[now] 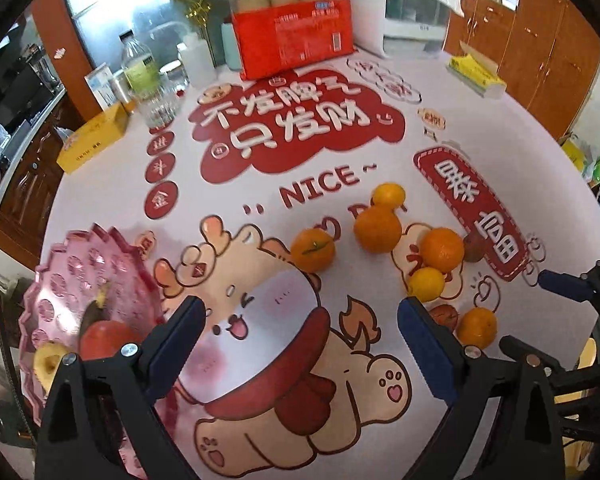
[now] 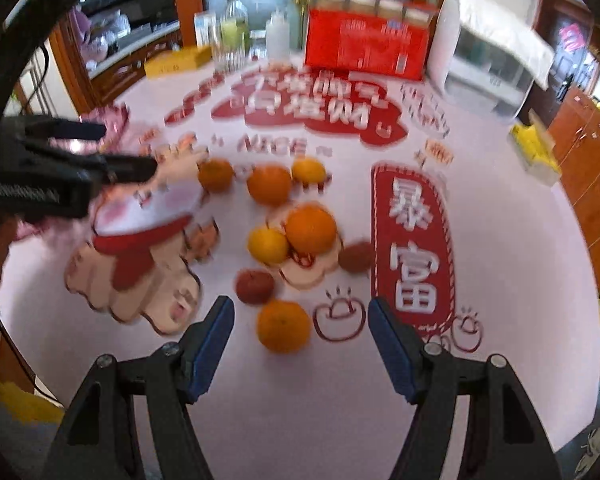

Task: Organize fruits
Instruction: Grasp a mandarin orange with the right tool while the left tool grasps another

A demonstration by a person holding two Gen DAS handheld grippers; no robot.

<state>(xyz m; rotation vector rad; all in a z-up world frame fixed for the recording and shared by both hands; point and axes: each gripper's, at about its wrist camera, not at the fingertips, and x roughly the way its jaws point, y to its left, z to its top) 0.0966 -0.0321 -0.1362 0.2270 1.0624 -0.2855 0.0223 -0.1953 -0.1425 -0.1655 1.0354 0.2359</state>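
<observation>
Oranges and small dark-red fruits lie scattered on the printed surface, right of the cartoon dog. Both the left gripper and the right gripper hang above it with jaws spread apart, nothing between them. A pink plate at the left edge holds a red apple and a yellow fruit.
</observation>
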